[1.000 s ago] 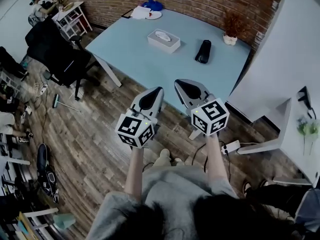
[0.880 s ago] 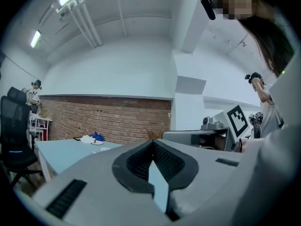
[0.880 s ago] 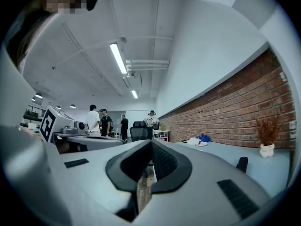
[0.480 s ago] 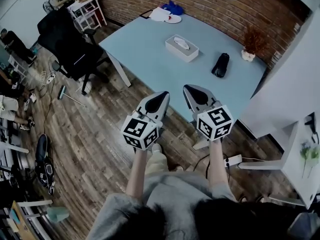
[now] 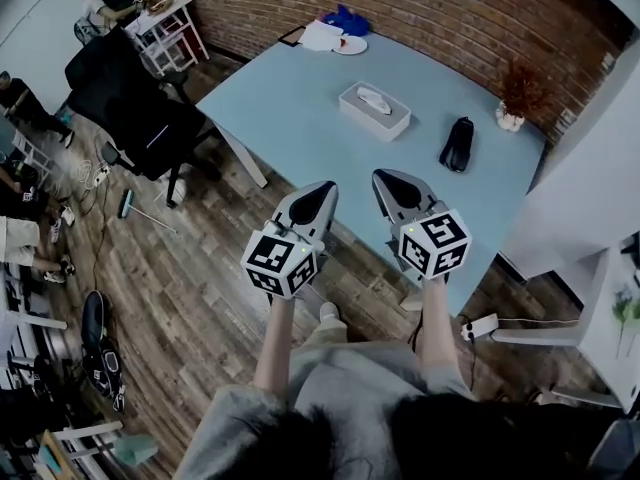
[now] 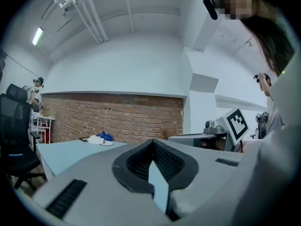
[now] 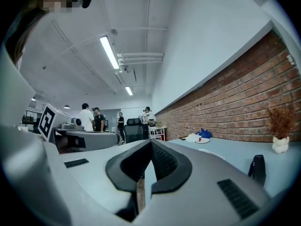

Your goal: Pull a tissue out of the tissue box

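The white tissue box [image 5: 374,111] lies on the light blue table [image 5: 290,98], with a white tissue [image 5: 375,98] poking out of its top slot. Both grippers are held in front of the person, over the wooden floor at the table's near edge, well short of the box. My left gripper [image 5: 322,188] is shut with nothing in it, and its jaws [image 6: 153,144] meet in the left gripper view. My right gripper [image 5: 386,179] is also shut and empty, its tip [image 7: 150,143] pointing along the table.
A black object [image 5: 457,144] lies right of the box, and a small potted dry plant [image 5: 517,98] stands at the far right corner. White and blue things [image 5: 335,30] sit at the table's far edge. A black office chair [image 5: 120,93] stands left of the table. People stand in the background.
The person has stepped nearer to the table, so the table and box sit closer and lower in the head view. Both grippers stay shut and side by side.
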Demonstrator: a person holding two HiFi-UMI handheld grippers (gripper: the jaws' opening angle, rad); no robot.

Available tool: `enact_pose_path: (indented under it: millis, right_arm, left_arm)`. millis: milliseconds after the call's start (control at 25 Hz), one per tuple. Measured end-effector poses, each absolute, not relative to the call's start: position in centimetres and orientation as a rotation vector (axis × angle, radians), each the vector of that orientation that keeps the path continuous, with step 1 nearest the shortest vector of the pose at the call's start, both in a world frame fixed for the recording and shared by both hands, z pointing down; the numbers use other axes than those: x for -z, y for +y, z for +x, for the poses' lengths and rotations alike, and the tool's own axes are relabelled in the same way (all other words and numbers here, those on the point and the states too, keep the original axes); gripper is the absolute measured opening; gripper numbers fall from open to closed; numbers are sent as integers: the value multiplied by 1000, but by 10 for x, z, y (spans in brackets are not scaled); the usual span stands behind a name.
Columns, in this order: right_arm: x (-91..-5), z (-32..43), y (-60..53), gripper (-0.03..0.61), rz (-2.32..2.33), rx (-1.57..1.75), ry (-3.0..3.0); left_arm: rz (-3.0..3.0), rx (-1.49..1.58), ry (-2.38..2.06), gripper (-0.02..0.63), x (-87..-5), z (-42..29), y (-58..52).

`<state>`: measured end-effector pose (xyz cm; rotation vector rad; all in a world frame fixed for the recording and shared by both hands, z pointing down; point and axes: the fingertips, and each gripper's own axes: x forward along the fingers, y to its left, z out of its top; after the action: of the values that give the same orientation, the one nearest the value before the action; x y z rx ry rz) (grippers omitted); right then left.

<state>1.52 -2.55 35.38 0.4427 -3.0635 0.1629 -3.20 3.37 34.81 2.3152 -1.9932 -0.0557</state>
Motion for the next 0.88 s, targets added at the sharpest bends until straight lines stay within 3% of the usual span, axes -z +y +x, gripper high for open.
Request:
enact_pose_path:
  millis: [600,880]
  right_arm:
    - [-362,-62,-64,-2,641,-141,-3028]
    - [-378,-73,-85,-2,715,-140,-2961]
  left_arm:
    - [2397,50,-1881,3,-357,-118,-8]
    - [2429,59,-1789,3,-369,-122,-34]
